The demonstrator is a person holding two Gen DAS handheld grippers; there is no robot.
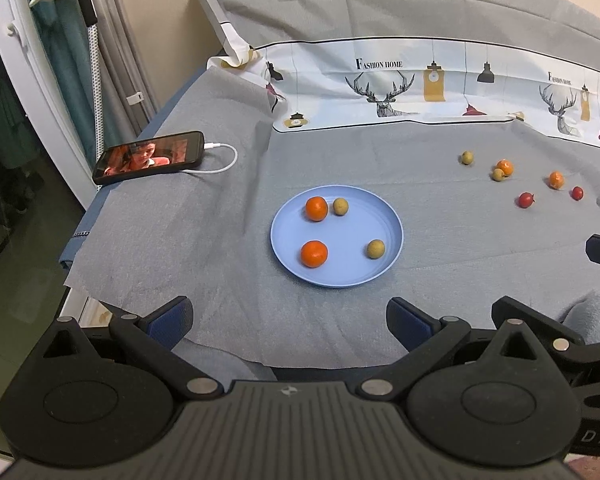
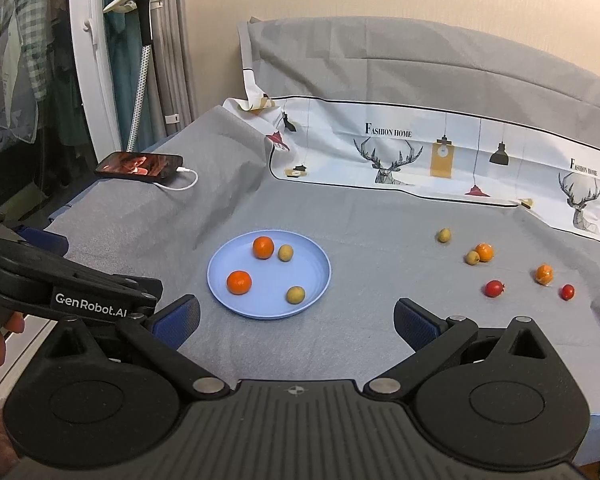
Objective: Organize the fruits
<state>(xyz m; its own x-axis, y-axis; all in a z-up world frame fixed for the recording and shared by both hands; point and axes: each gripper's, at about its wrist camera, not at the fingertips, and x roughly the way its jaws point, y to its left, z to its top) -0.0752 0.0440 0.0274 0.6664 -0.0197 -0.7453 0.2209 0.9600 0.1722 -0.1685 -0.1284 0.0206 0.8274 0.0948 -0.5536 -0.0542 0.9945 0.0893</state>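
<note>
1. The left gripper (image 1: 290,322) hangs back near the table's front edge, fingers spread wide with nothing between them. The blue plate (image 1: 384,216) lies straight ahead of its fingertips, carrying two oranges and two small greenish fruits.
2. The right gripper (image 2: 296,322) is just as wide apart and empty-handed. From it the plate (image 2: 316,256) sits ahead, slightly left of the gap.
3. Loose fruit lies well beyond the right finger: a greenish one (image 2: 444,235), a greenish-and-orange pair touching, another orange (image 2: 544,274), and two red fruits (image 2: 493,288).
4. I reckon the right gripper should take those. The nearest red one looks the easy start; come down from above and close gently, since round fruit rolls on cloth.
5. The fruits are near-spherical, so there is no real long axis; any finger angle serves. Split the touching pair from the open side.
</note>
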